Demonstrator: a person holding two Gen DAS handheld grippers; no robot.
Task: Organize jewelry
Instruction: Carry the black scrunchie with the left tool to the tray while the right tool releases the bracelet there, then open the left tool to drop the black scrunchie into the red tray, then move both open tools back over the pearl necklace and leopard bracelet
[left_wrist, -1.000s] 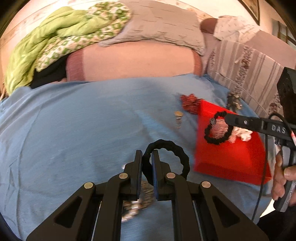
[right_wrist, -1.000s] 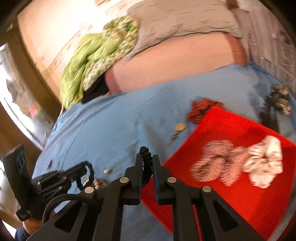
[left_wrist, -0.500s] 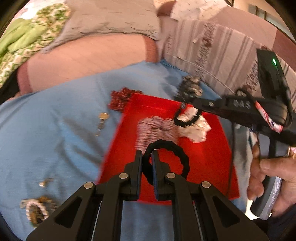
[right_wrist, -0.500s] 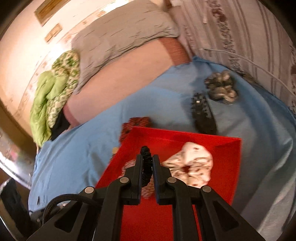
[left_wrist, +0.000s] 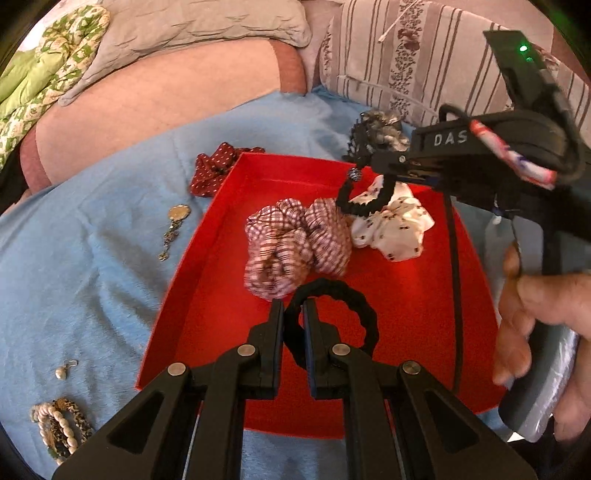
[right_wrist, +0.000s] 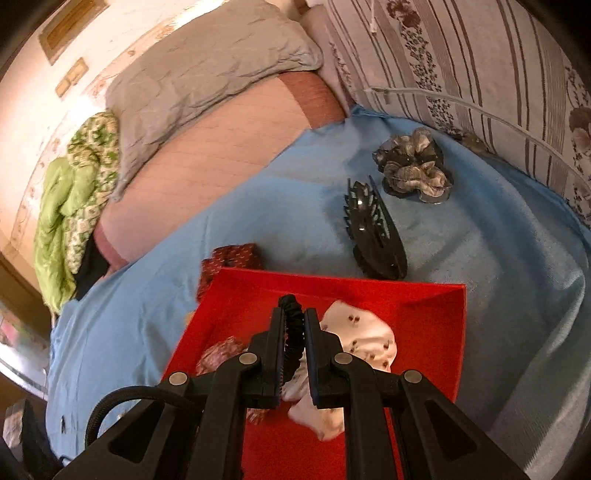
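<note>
A red tray (left_wrist: 406, 306) lies on the blue bedspread and holds a checked scrunchie (left_wrist: 295, 243) and a white scrunchie (left_wrist: 395, 221). My left gripper (left_wrist: 293, 314) is shut on a black braided bracelet (left_wrist: 347, 306) above the tray's near half. My right gripper (right_wrist: 294, 321) is shut on a second black bracelet (right_wrist: 293, 332), which hangs over the white scrunchie (right_wrist: 362, 339) in the tray (right_wrist: 424, 325); it shows in the left wrist view (left_wrist: 365, 199) too.
On the bedspread to the left lie a gold pendant (left_wrist: 175, 225), a dark red scrunchie (left_wrist: 218, 170), a small charm (left_wrist: 62, 371) and pearl bracelets (left_wrist: 59, 428). Beyond the tray lie a black hair claw (right_wrist: 373, 232) and a grey scrunchie (right_wrist: 413, 166). Pillows are behind.
Both grippers have moved over the red tray with their bracelets. The left one came from the bare bedspread on the left; the right one now hangs deeper over the white scrunchie.
</note>
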